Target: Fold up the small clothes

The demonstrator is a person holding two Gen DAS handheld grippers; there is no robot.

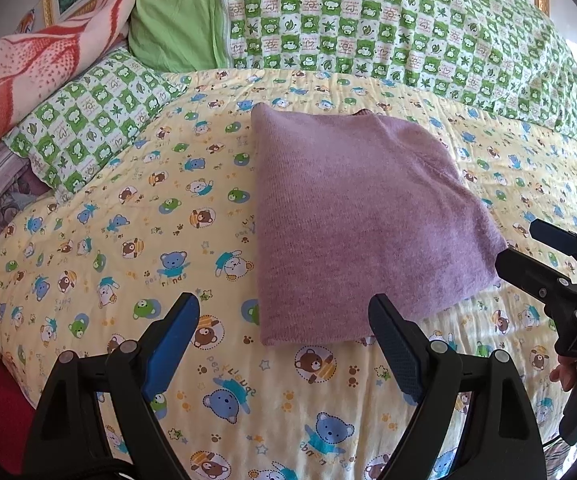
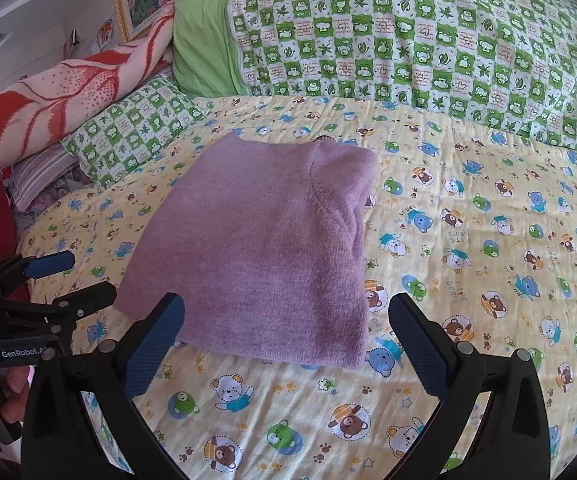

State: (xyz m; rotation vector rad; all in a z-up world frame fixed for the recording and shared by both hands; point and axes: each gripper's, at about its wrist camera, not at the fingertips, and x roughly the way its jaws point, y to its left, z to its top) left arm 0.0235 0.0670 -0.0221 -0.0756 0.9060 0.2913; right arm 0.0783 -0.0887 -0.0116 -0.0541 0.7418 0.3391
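Two grippers hang wide apart and empty over the bear-print sheet (image 1: 88, 240): the left gripper (image 1: 284, 344) sits off the near left corner of the purple knit garment (image 1: 352, 216), and the right gripper (image 2: 286, 344) straddles its near edge. Judging by the compact rectangle lying flat mid-bed, the fold looks nearly finished, so the next move probably calls for one last halving or a smoothing press. "GenRobot.AI" reads on the left gripper's body; the sheet says "little bears".
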